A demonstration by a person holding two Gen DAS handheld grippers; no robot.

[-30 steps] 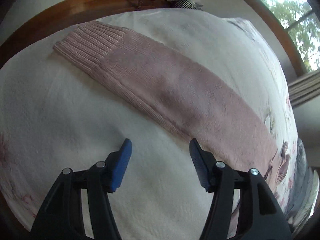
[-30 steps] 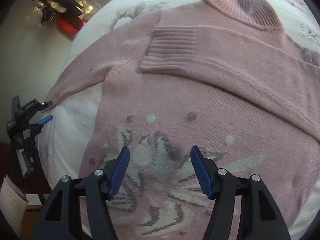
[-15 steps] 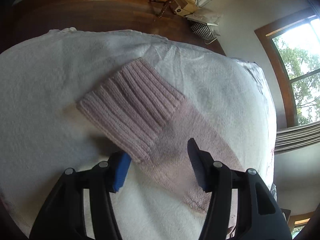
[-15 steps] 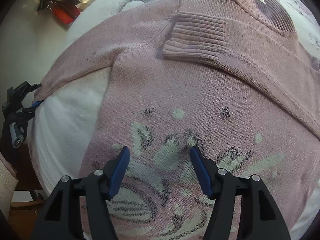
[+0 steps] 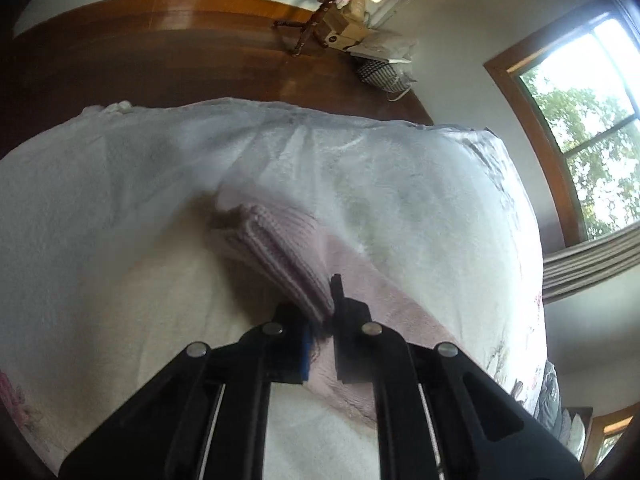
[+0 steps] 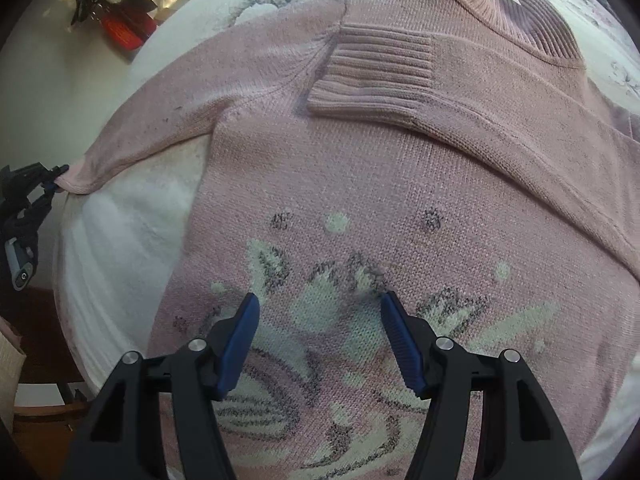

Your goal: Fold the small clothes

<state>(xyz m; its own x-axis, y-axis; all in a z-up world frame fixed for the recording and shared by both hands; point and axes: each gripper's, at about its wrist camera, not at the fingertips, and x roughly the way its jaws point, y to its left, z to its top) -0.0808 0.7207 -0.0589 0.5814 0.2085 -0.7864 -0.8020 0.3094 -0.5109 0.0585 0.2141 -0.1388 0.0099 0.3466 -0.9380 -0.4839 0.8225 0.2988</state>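
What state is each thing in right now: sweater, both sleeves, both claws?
Sweater: spread flat on the bed, front up, body unfolded.
Far sleeve: folded across the chest, cuff lying flat.
Near sleeve: stretched out sideways, not folded.
Sleeve cuff: pinched and bunched, raised off the white blanket.
Left claw: shut on the cuff.
Right claw: open, empty, over the flower pattern.

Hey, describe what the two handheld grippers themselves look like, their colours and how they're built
Both are matte black plastic with two angular fingers, cut-out slots in the arms and round silver rivets at the joints. The right gripper has ridged blue pads lining its fingers. The left gripper shows only a sliver of blue on one finger; seen from the right wrist view, a grey part hangs below it. No cables or sleeves are visible.
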